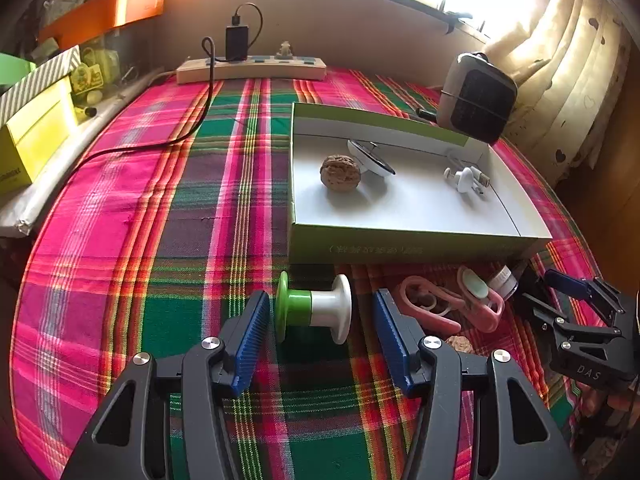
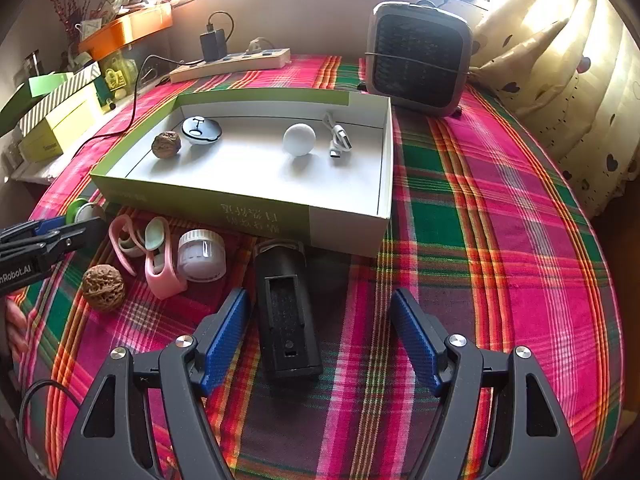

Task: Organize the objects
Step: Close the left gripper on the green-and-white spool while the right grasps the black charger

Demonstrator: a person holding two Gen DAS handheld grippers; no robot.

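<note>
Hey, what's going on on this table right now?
Someone is sorting small items into the open box. A walnut, white ball and cable already lie inside. The left gripper is open around the green and white spool; the right gripper is open beside the black device. Neither is gripped yet.

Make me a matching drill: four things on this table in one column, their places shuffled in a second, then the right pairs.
Things
1. green and white spool
2. black device
3. white ball
4. pink clip

Places
A. inside the box, beside the USB cable
B. on the cloth between the open right hand-held gripper fingers
C. on the cloth beside the white jar
D. on the cloth between the open left hand-held gripper fingers

Pairs: 1-D, 2-B, 3-A, 4-C
</note>
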